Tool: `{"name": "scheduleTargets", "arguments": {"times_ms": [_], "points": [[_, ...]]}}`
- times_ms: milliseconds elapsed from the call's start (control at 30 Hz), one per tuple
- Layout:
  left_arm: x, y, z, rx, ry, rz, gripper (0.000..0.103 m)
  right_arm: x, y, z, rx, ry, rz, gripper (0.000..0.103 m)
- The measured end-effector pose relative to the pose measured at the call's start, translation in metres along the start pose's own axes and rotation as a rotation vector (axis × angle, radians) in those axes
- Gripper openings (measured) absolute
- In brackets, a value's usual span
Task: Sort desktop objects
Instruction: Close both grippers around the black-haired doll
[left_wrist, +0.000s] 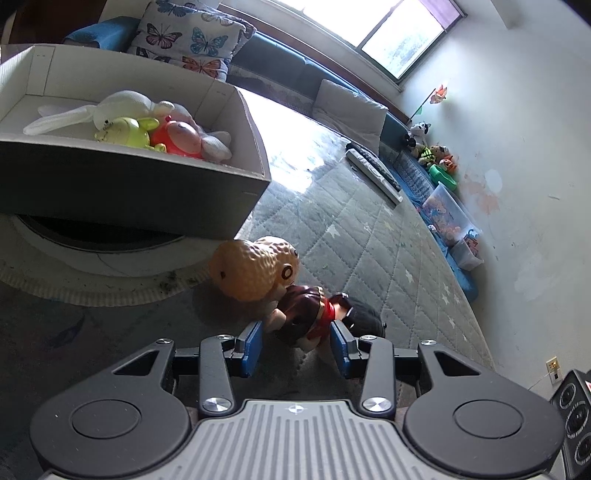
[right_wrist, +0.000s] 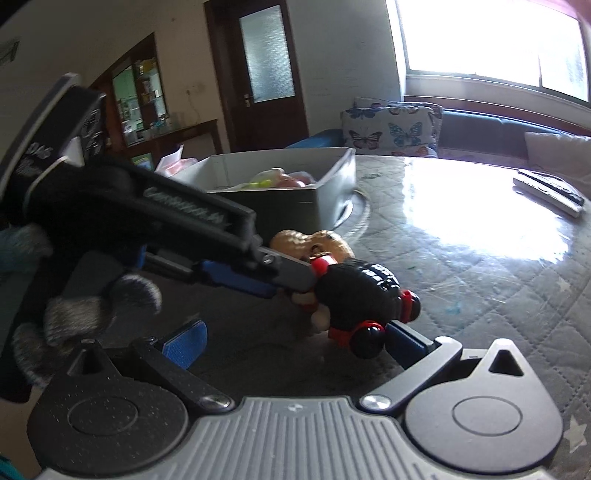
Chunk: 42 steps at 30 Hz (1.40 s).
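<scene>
Both of our left fingers carry blue pads and sit on either side of a small doll in dark red clothes, and from the left wrist view we cannot tell whether the pads press on it or stand just clear. That doll lies on the quilted, star-patterned bench, touching a peanut-shaped toy just beyond it. We see the left gripper again from the right wrist view, reaching in from the left with a gloved hand behind it, its tip against a black grenade-shaped toy with red bands. Our right gripper has its fingers spread wide, one blue pad at the lower left and the other at the lower right, just under the grenade toy's black ball ends; nothing is gripped between them. Beyond the toys, a grey cardboard box stands on a round white base and holds a white plush rabbit, a yellow-green toy and an orange-pink one. Farther across the bench lie two remote controls.
</scene>
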<state>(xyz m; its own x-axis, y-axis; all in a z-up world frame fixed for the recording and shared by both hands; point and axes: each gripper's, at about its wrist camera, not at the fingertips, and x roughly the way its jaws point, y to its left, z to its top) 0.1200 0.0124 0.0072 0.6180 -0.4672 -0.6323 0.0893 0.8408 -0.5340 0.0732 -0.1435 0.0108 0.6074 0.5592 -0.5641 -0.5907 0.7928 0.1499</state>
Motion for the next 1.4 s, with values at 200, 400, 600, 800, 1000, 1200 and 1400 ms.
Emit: {"name": "scheduleTargets", "arguments": {"times_ms": [200,400,600,800,1000,1200,1400], "points": [[-0.003,0.003,0.004,-0.012,-0.015,-0.007,0.043,-0.004,-0.009,0.004,0.003,-0.01,-0.022,0.103],[0.002,0.003,0.005,-0.01,-0.007,-0.016,0.043,0.011,-0.027,0.011,-0.005,0.02,-0.067,0.103],[0.004,0.005,0.006,-0.009,-0.002,-0.024,0.043,0.028,-0.038,0.013,0.002,0.051,-0.044,0.103],[0.004,0.008,0.005,-0.018,-0.001,-0.033,0.044,0.029,-0.029,0.009,-0.017,0.055,-0.024,0.103],[0.002,0.008,0.004,-0.016,-0.007,-0.031,0.044,0.021,-0.023,0.008,-0.01,0.052,-0.026,0.103],[-0.001,0.01,0.004,-0.018,-0.013,-0.03,0.045,0.016,-0.015,0.005,-0.009,0.058,-0.017,0.103],[-0.001,0.011,0.003,-0.016,-0.02,-0.033,0.046,0.013,-0.01,0.002,-0.027,0.061,-0.02,0.103]]}}
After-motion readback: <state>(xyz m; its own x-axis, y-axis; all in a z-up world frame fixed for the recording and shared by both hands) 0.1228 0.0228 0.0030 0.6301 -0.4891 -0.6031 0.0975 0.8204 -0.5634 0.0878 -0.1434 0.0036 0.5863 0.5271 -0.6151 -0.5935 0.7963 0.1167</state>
